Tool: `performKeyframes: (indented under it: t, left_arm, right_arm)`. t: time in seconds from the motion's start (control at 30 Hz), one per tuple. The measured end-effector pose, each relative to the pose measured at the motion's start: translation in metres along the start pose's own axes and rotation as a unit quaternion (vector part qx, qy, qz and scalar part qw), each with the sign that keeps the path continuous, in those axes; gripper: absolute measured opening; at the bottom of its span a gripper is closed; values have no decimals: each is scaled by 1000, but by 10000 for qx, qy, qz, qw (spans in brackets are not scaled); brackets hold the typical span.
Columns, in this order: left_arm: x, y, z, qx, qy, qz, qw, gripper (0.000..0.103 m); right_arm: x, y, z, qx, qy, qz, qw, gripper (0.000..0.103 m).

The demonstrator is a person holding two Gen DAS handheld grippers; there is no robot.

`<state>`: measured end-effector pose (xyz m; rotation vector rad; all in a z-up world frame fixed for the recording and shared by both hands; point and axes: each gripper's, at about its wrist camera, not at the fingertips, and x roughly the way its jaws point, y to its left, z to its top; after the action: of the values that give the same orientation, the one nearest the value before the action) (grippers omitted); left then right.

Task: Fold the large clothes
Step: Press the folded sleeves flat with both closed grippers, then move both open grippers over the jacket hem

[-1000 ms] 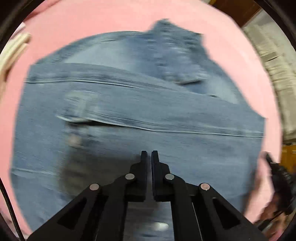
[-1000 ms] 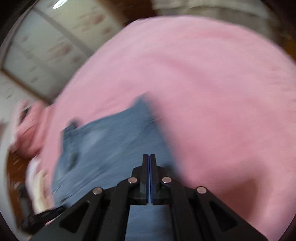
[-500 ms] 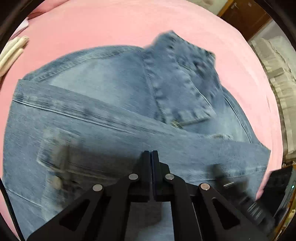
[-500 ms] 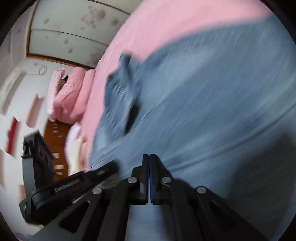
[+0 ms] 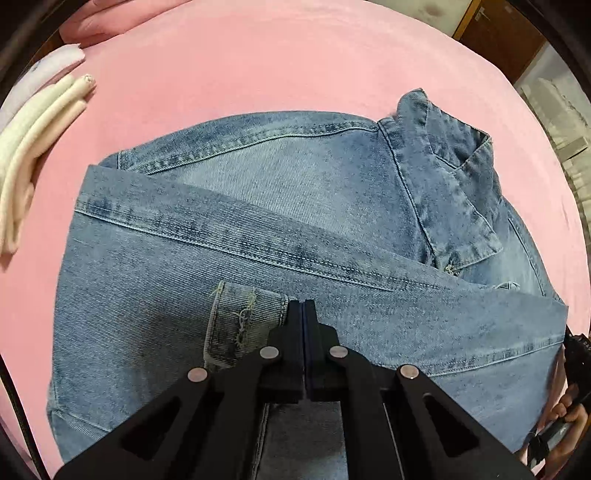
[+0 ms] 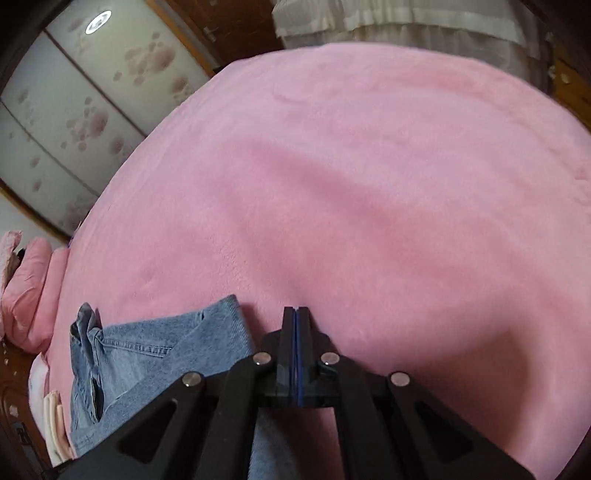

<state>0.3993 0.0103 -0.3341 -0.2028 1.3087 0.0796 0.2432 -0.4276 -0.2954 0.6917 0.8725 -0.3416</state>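
The jeans lie half-folded on the pink bed. Both tongs — left gripper, right gripper — are closed; whether on denim, I cannot tell. Lower the fold evenly, edges matched.

- A pink bedspread covers the bed and fills most of both views.
- Sliding wardrobe doors with a faded pink flower pattern stand beyond the bed, set in a brown wooden frame.
- A round lamp is reflected or shining near the top of those doors.
- Pale curtains hang at the far side.
- Pink pillows lie at the bed's head.
- Folded cream cloths rest on the bedspread's edge.
- A brown wooden door shows behind.
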Motion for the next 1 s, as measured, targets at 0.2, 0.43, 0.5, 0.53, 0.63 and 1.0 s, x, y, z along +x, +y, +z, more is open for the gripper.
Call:
performKeyframes:
  t: [0.2,0.43,0.5,0.53,0.63,1.0]
  left_arm:
    - [-46,-16,-5,249,-354,83,9990,5]
    - [-123,13,-38,454,-289,-24,9985,59]
    - [-149,23,-54,540,-234,-102,9982,75]
    - [-158,27,-59,579,-194,-174,9980,79]
    - [-189,34,-83,784,-170,-166,9966,80]
    - [-283,47,-164,1344,-187,182,9906,85]
  right_arm:
    - [-30,18,-18,247,176,44,9995,3]
    - [-83,62,-75,-358,1001,91,9943,7]
    - [-106,72,-90,-643,1089,126,9919,16]
    - [-121,81,-100,-831,1095,151,9904,28]
    - [-157,101,-123,-1228,1039,243,9867,61]
    - [-265,152,-198,-2725,1045,8,9565,64]
